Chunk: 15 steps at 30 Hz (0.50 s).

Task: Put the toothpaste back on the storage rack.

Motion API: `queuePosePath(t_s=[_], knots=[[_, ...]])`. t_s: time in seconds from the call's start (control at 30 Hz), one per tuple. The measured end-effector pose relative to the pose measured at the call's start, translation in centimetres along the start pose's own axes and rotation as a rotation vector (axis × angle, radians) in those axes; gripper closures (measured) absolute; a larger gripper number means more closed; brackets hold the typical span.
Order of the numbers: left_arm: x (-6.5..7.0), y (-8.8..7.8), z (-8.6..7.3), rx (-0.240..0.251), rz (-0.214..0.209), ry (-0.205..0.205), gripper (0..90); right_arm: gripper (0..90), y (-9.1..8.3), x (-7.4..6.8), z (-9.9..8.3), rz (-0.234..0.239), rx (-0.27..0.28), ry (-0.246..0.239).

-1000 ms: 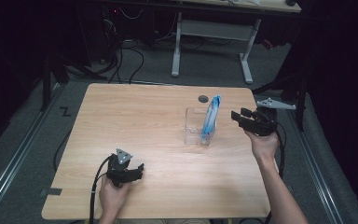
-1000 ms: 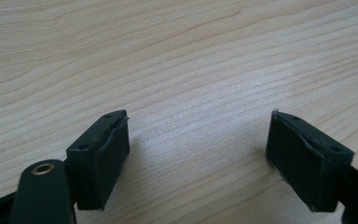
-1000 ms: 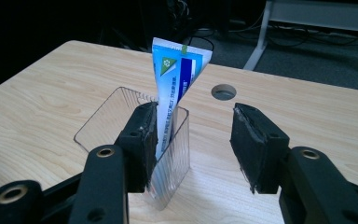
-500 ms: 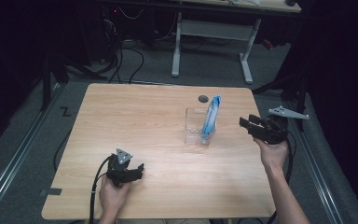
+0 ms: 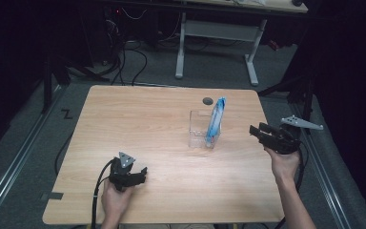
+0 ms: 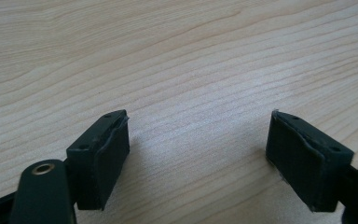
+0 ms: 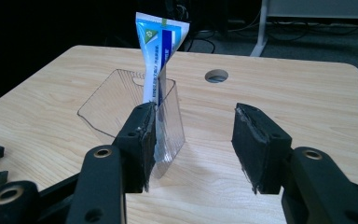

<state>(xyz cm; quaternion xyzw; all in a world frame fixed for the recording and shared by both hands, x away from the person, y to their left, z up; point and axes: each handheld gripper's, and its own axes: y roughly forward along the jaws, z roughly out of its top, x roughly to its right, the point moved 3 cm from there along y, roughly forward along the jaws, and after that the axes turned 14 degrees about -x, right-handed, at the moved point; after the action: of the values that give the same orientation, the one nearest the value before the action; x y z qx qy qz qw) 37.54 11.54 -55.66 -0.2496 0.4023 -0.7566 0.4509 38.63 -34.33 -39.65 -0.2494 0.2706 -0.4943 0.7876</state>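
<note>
A clear plastic box (image 5: pixel 199 132) stands right of the wooden table's (image 5: pixel 138 124) middle. A blue and white tube (image 5: pixel 215 121) stands upright in the box, leaning on its right wall. My right gripper (image 5: pixel 253 132) hovers by the table's right edge, a short way right of the box and pointing at it. Its jaws are open with nothing between them. In the right gripper view (image 7: pixel 193 135) the tube (image 7: pixel 158 51) and the box (image 7: pixel 116 100) lie just beyond the left jaw. My left gripper (image 5: pixel 144 174) rests at the front left, open over bare wood (image 6: pixel 198 140).
A round hole (image 5: pixel 208 101) pierces the tabletop behind the box. Beyond the table a white desk frame (image 5: pixel 214 33) stands on the grey floor among cables. The table's right edge runs just under my right hand.
My right gripper has drawn back from the box, to the right and toward the table's near side, a little lower. The left gripper, the box and the tube have stayed put.
</note>
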Motion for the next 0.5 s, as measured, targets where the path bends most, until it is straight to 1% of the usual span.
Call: queuePosePath(t_s=[0.27, 0.5], knots=[[0.0, 0.0, 0.0, 0.0, 0.0, 0.0, 21.7, 49.5, -0.4, 0.1, -0.9, 0.003, 0.001, 0.002], [0.0, 0.0, 0.0, -0.001, 0.0, 0.001, 21.7, 49.5, -0.6, 0.4, -2.0, 0.005, 0.0, 0.015]])
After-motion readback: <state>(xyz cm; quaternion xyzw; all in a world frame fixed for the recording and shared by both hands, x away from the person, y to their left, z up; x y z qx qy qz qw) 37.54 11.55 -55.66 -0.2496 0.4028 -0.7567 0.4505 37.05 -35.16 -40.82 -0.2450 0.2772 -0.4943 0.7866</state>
